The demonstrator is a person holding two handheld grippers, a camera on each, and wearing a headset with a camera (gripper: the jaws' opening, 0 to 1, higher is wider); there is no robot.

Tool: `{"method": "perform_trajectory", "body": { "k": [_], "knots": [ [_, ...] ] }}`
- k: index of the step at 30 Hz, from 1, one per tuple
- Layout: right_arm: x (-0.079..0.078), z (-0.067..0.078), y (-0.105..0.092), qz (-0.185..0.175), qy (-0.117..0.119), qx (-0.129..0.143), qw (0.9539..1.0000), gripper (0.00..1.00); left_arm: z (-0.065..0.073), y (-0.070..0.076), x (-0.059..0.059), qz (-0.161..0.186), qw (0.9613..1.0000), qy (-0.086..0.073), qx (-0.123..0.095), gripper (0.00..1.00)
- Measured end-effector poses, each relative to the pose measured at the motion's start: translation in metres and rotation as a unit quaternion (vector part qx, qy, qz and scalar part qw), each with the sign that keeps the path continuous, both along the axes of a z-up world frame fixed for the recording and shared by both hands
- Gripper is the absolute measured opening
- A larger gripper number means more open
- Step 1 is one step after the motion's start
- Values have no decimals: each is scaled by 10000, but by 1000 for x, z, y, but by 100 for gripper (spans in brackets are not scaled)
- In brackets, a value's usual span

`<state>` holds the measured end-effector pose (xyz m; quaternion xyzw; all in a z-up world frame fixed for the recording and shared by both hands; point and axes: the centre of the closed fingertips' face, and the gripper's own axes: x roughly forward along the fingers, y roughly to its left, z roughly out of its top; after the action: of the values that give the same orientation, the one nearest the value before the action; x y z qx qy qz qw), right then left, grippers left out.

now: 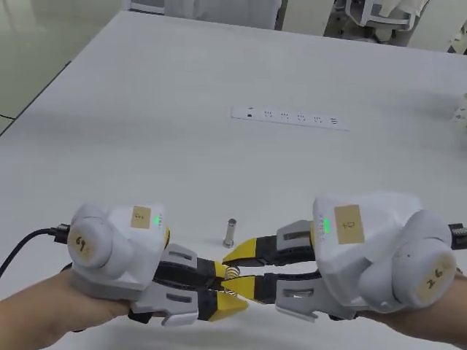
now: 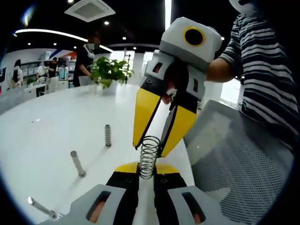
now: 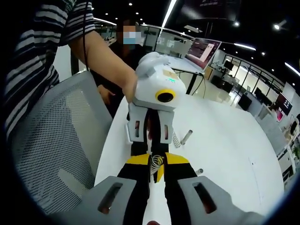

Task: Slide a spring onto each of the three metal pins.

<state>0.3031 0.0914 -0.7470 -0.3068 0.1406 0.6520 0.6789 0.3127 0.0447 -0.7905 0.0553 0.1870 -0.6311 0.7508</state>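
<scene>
- One spring (image 2: pixel 149 157) is held off the table (image 1: pixel 146 131), between two grippers meeting tip to tip.
- The left gripper (image 2: pixel 146 168) pinches its near end; the right gripper (image 2: pixel 149 150) clamps its far end.
- The person should free one end before aiming at a bare pin (image 2: pixel 77 163).

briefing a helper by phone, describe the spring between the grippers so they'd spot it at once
On the white workbench, look at the near edge, where the left gripper and right gripper meet nose to nose. The spring is the wire coil between their yellow jaw tips, off the table, unlike the metal pin standing behind it.
</scene>
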Motion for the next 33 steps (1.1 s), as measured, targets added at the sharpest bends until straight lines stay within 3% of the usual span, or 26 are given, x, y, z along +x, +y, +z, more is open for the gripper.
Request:
{"method": "perform_trajectory", "body": {
  "k": [11, 14, 23, 26, 33],
  "knots": [
    [0, 2, 2, 72, -123, -27, 9999, 7, 1, 3, 1, 87, 9998, 154, -14, 4],
    [-1, 2, 2, 86, -131, -31, 9999, 7, 0, 4, 0, 120, 9996, 262, -19, 5],
    [-2, 2, 3, 147, -227, -81, 9996, 7, -1, 6, 1, 215, 9992, 344, -25, 7],
    [-2, 2, 3, 193, -294, -114, 9993, 7, -2, 9, 2, 321, 9985, 450, -6, 11],
    [-1, 0, 3, 284, -514, -225, 9980, 7, -2, 18, 4, 514, 9975, 484, -39, 12]
  ]
}}
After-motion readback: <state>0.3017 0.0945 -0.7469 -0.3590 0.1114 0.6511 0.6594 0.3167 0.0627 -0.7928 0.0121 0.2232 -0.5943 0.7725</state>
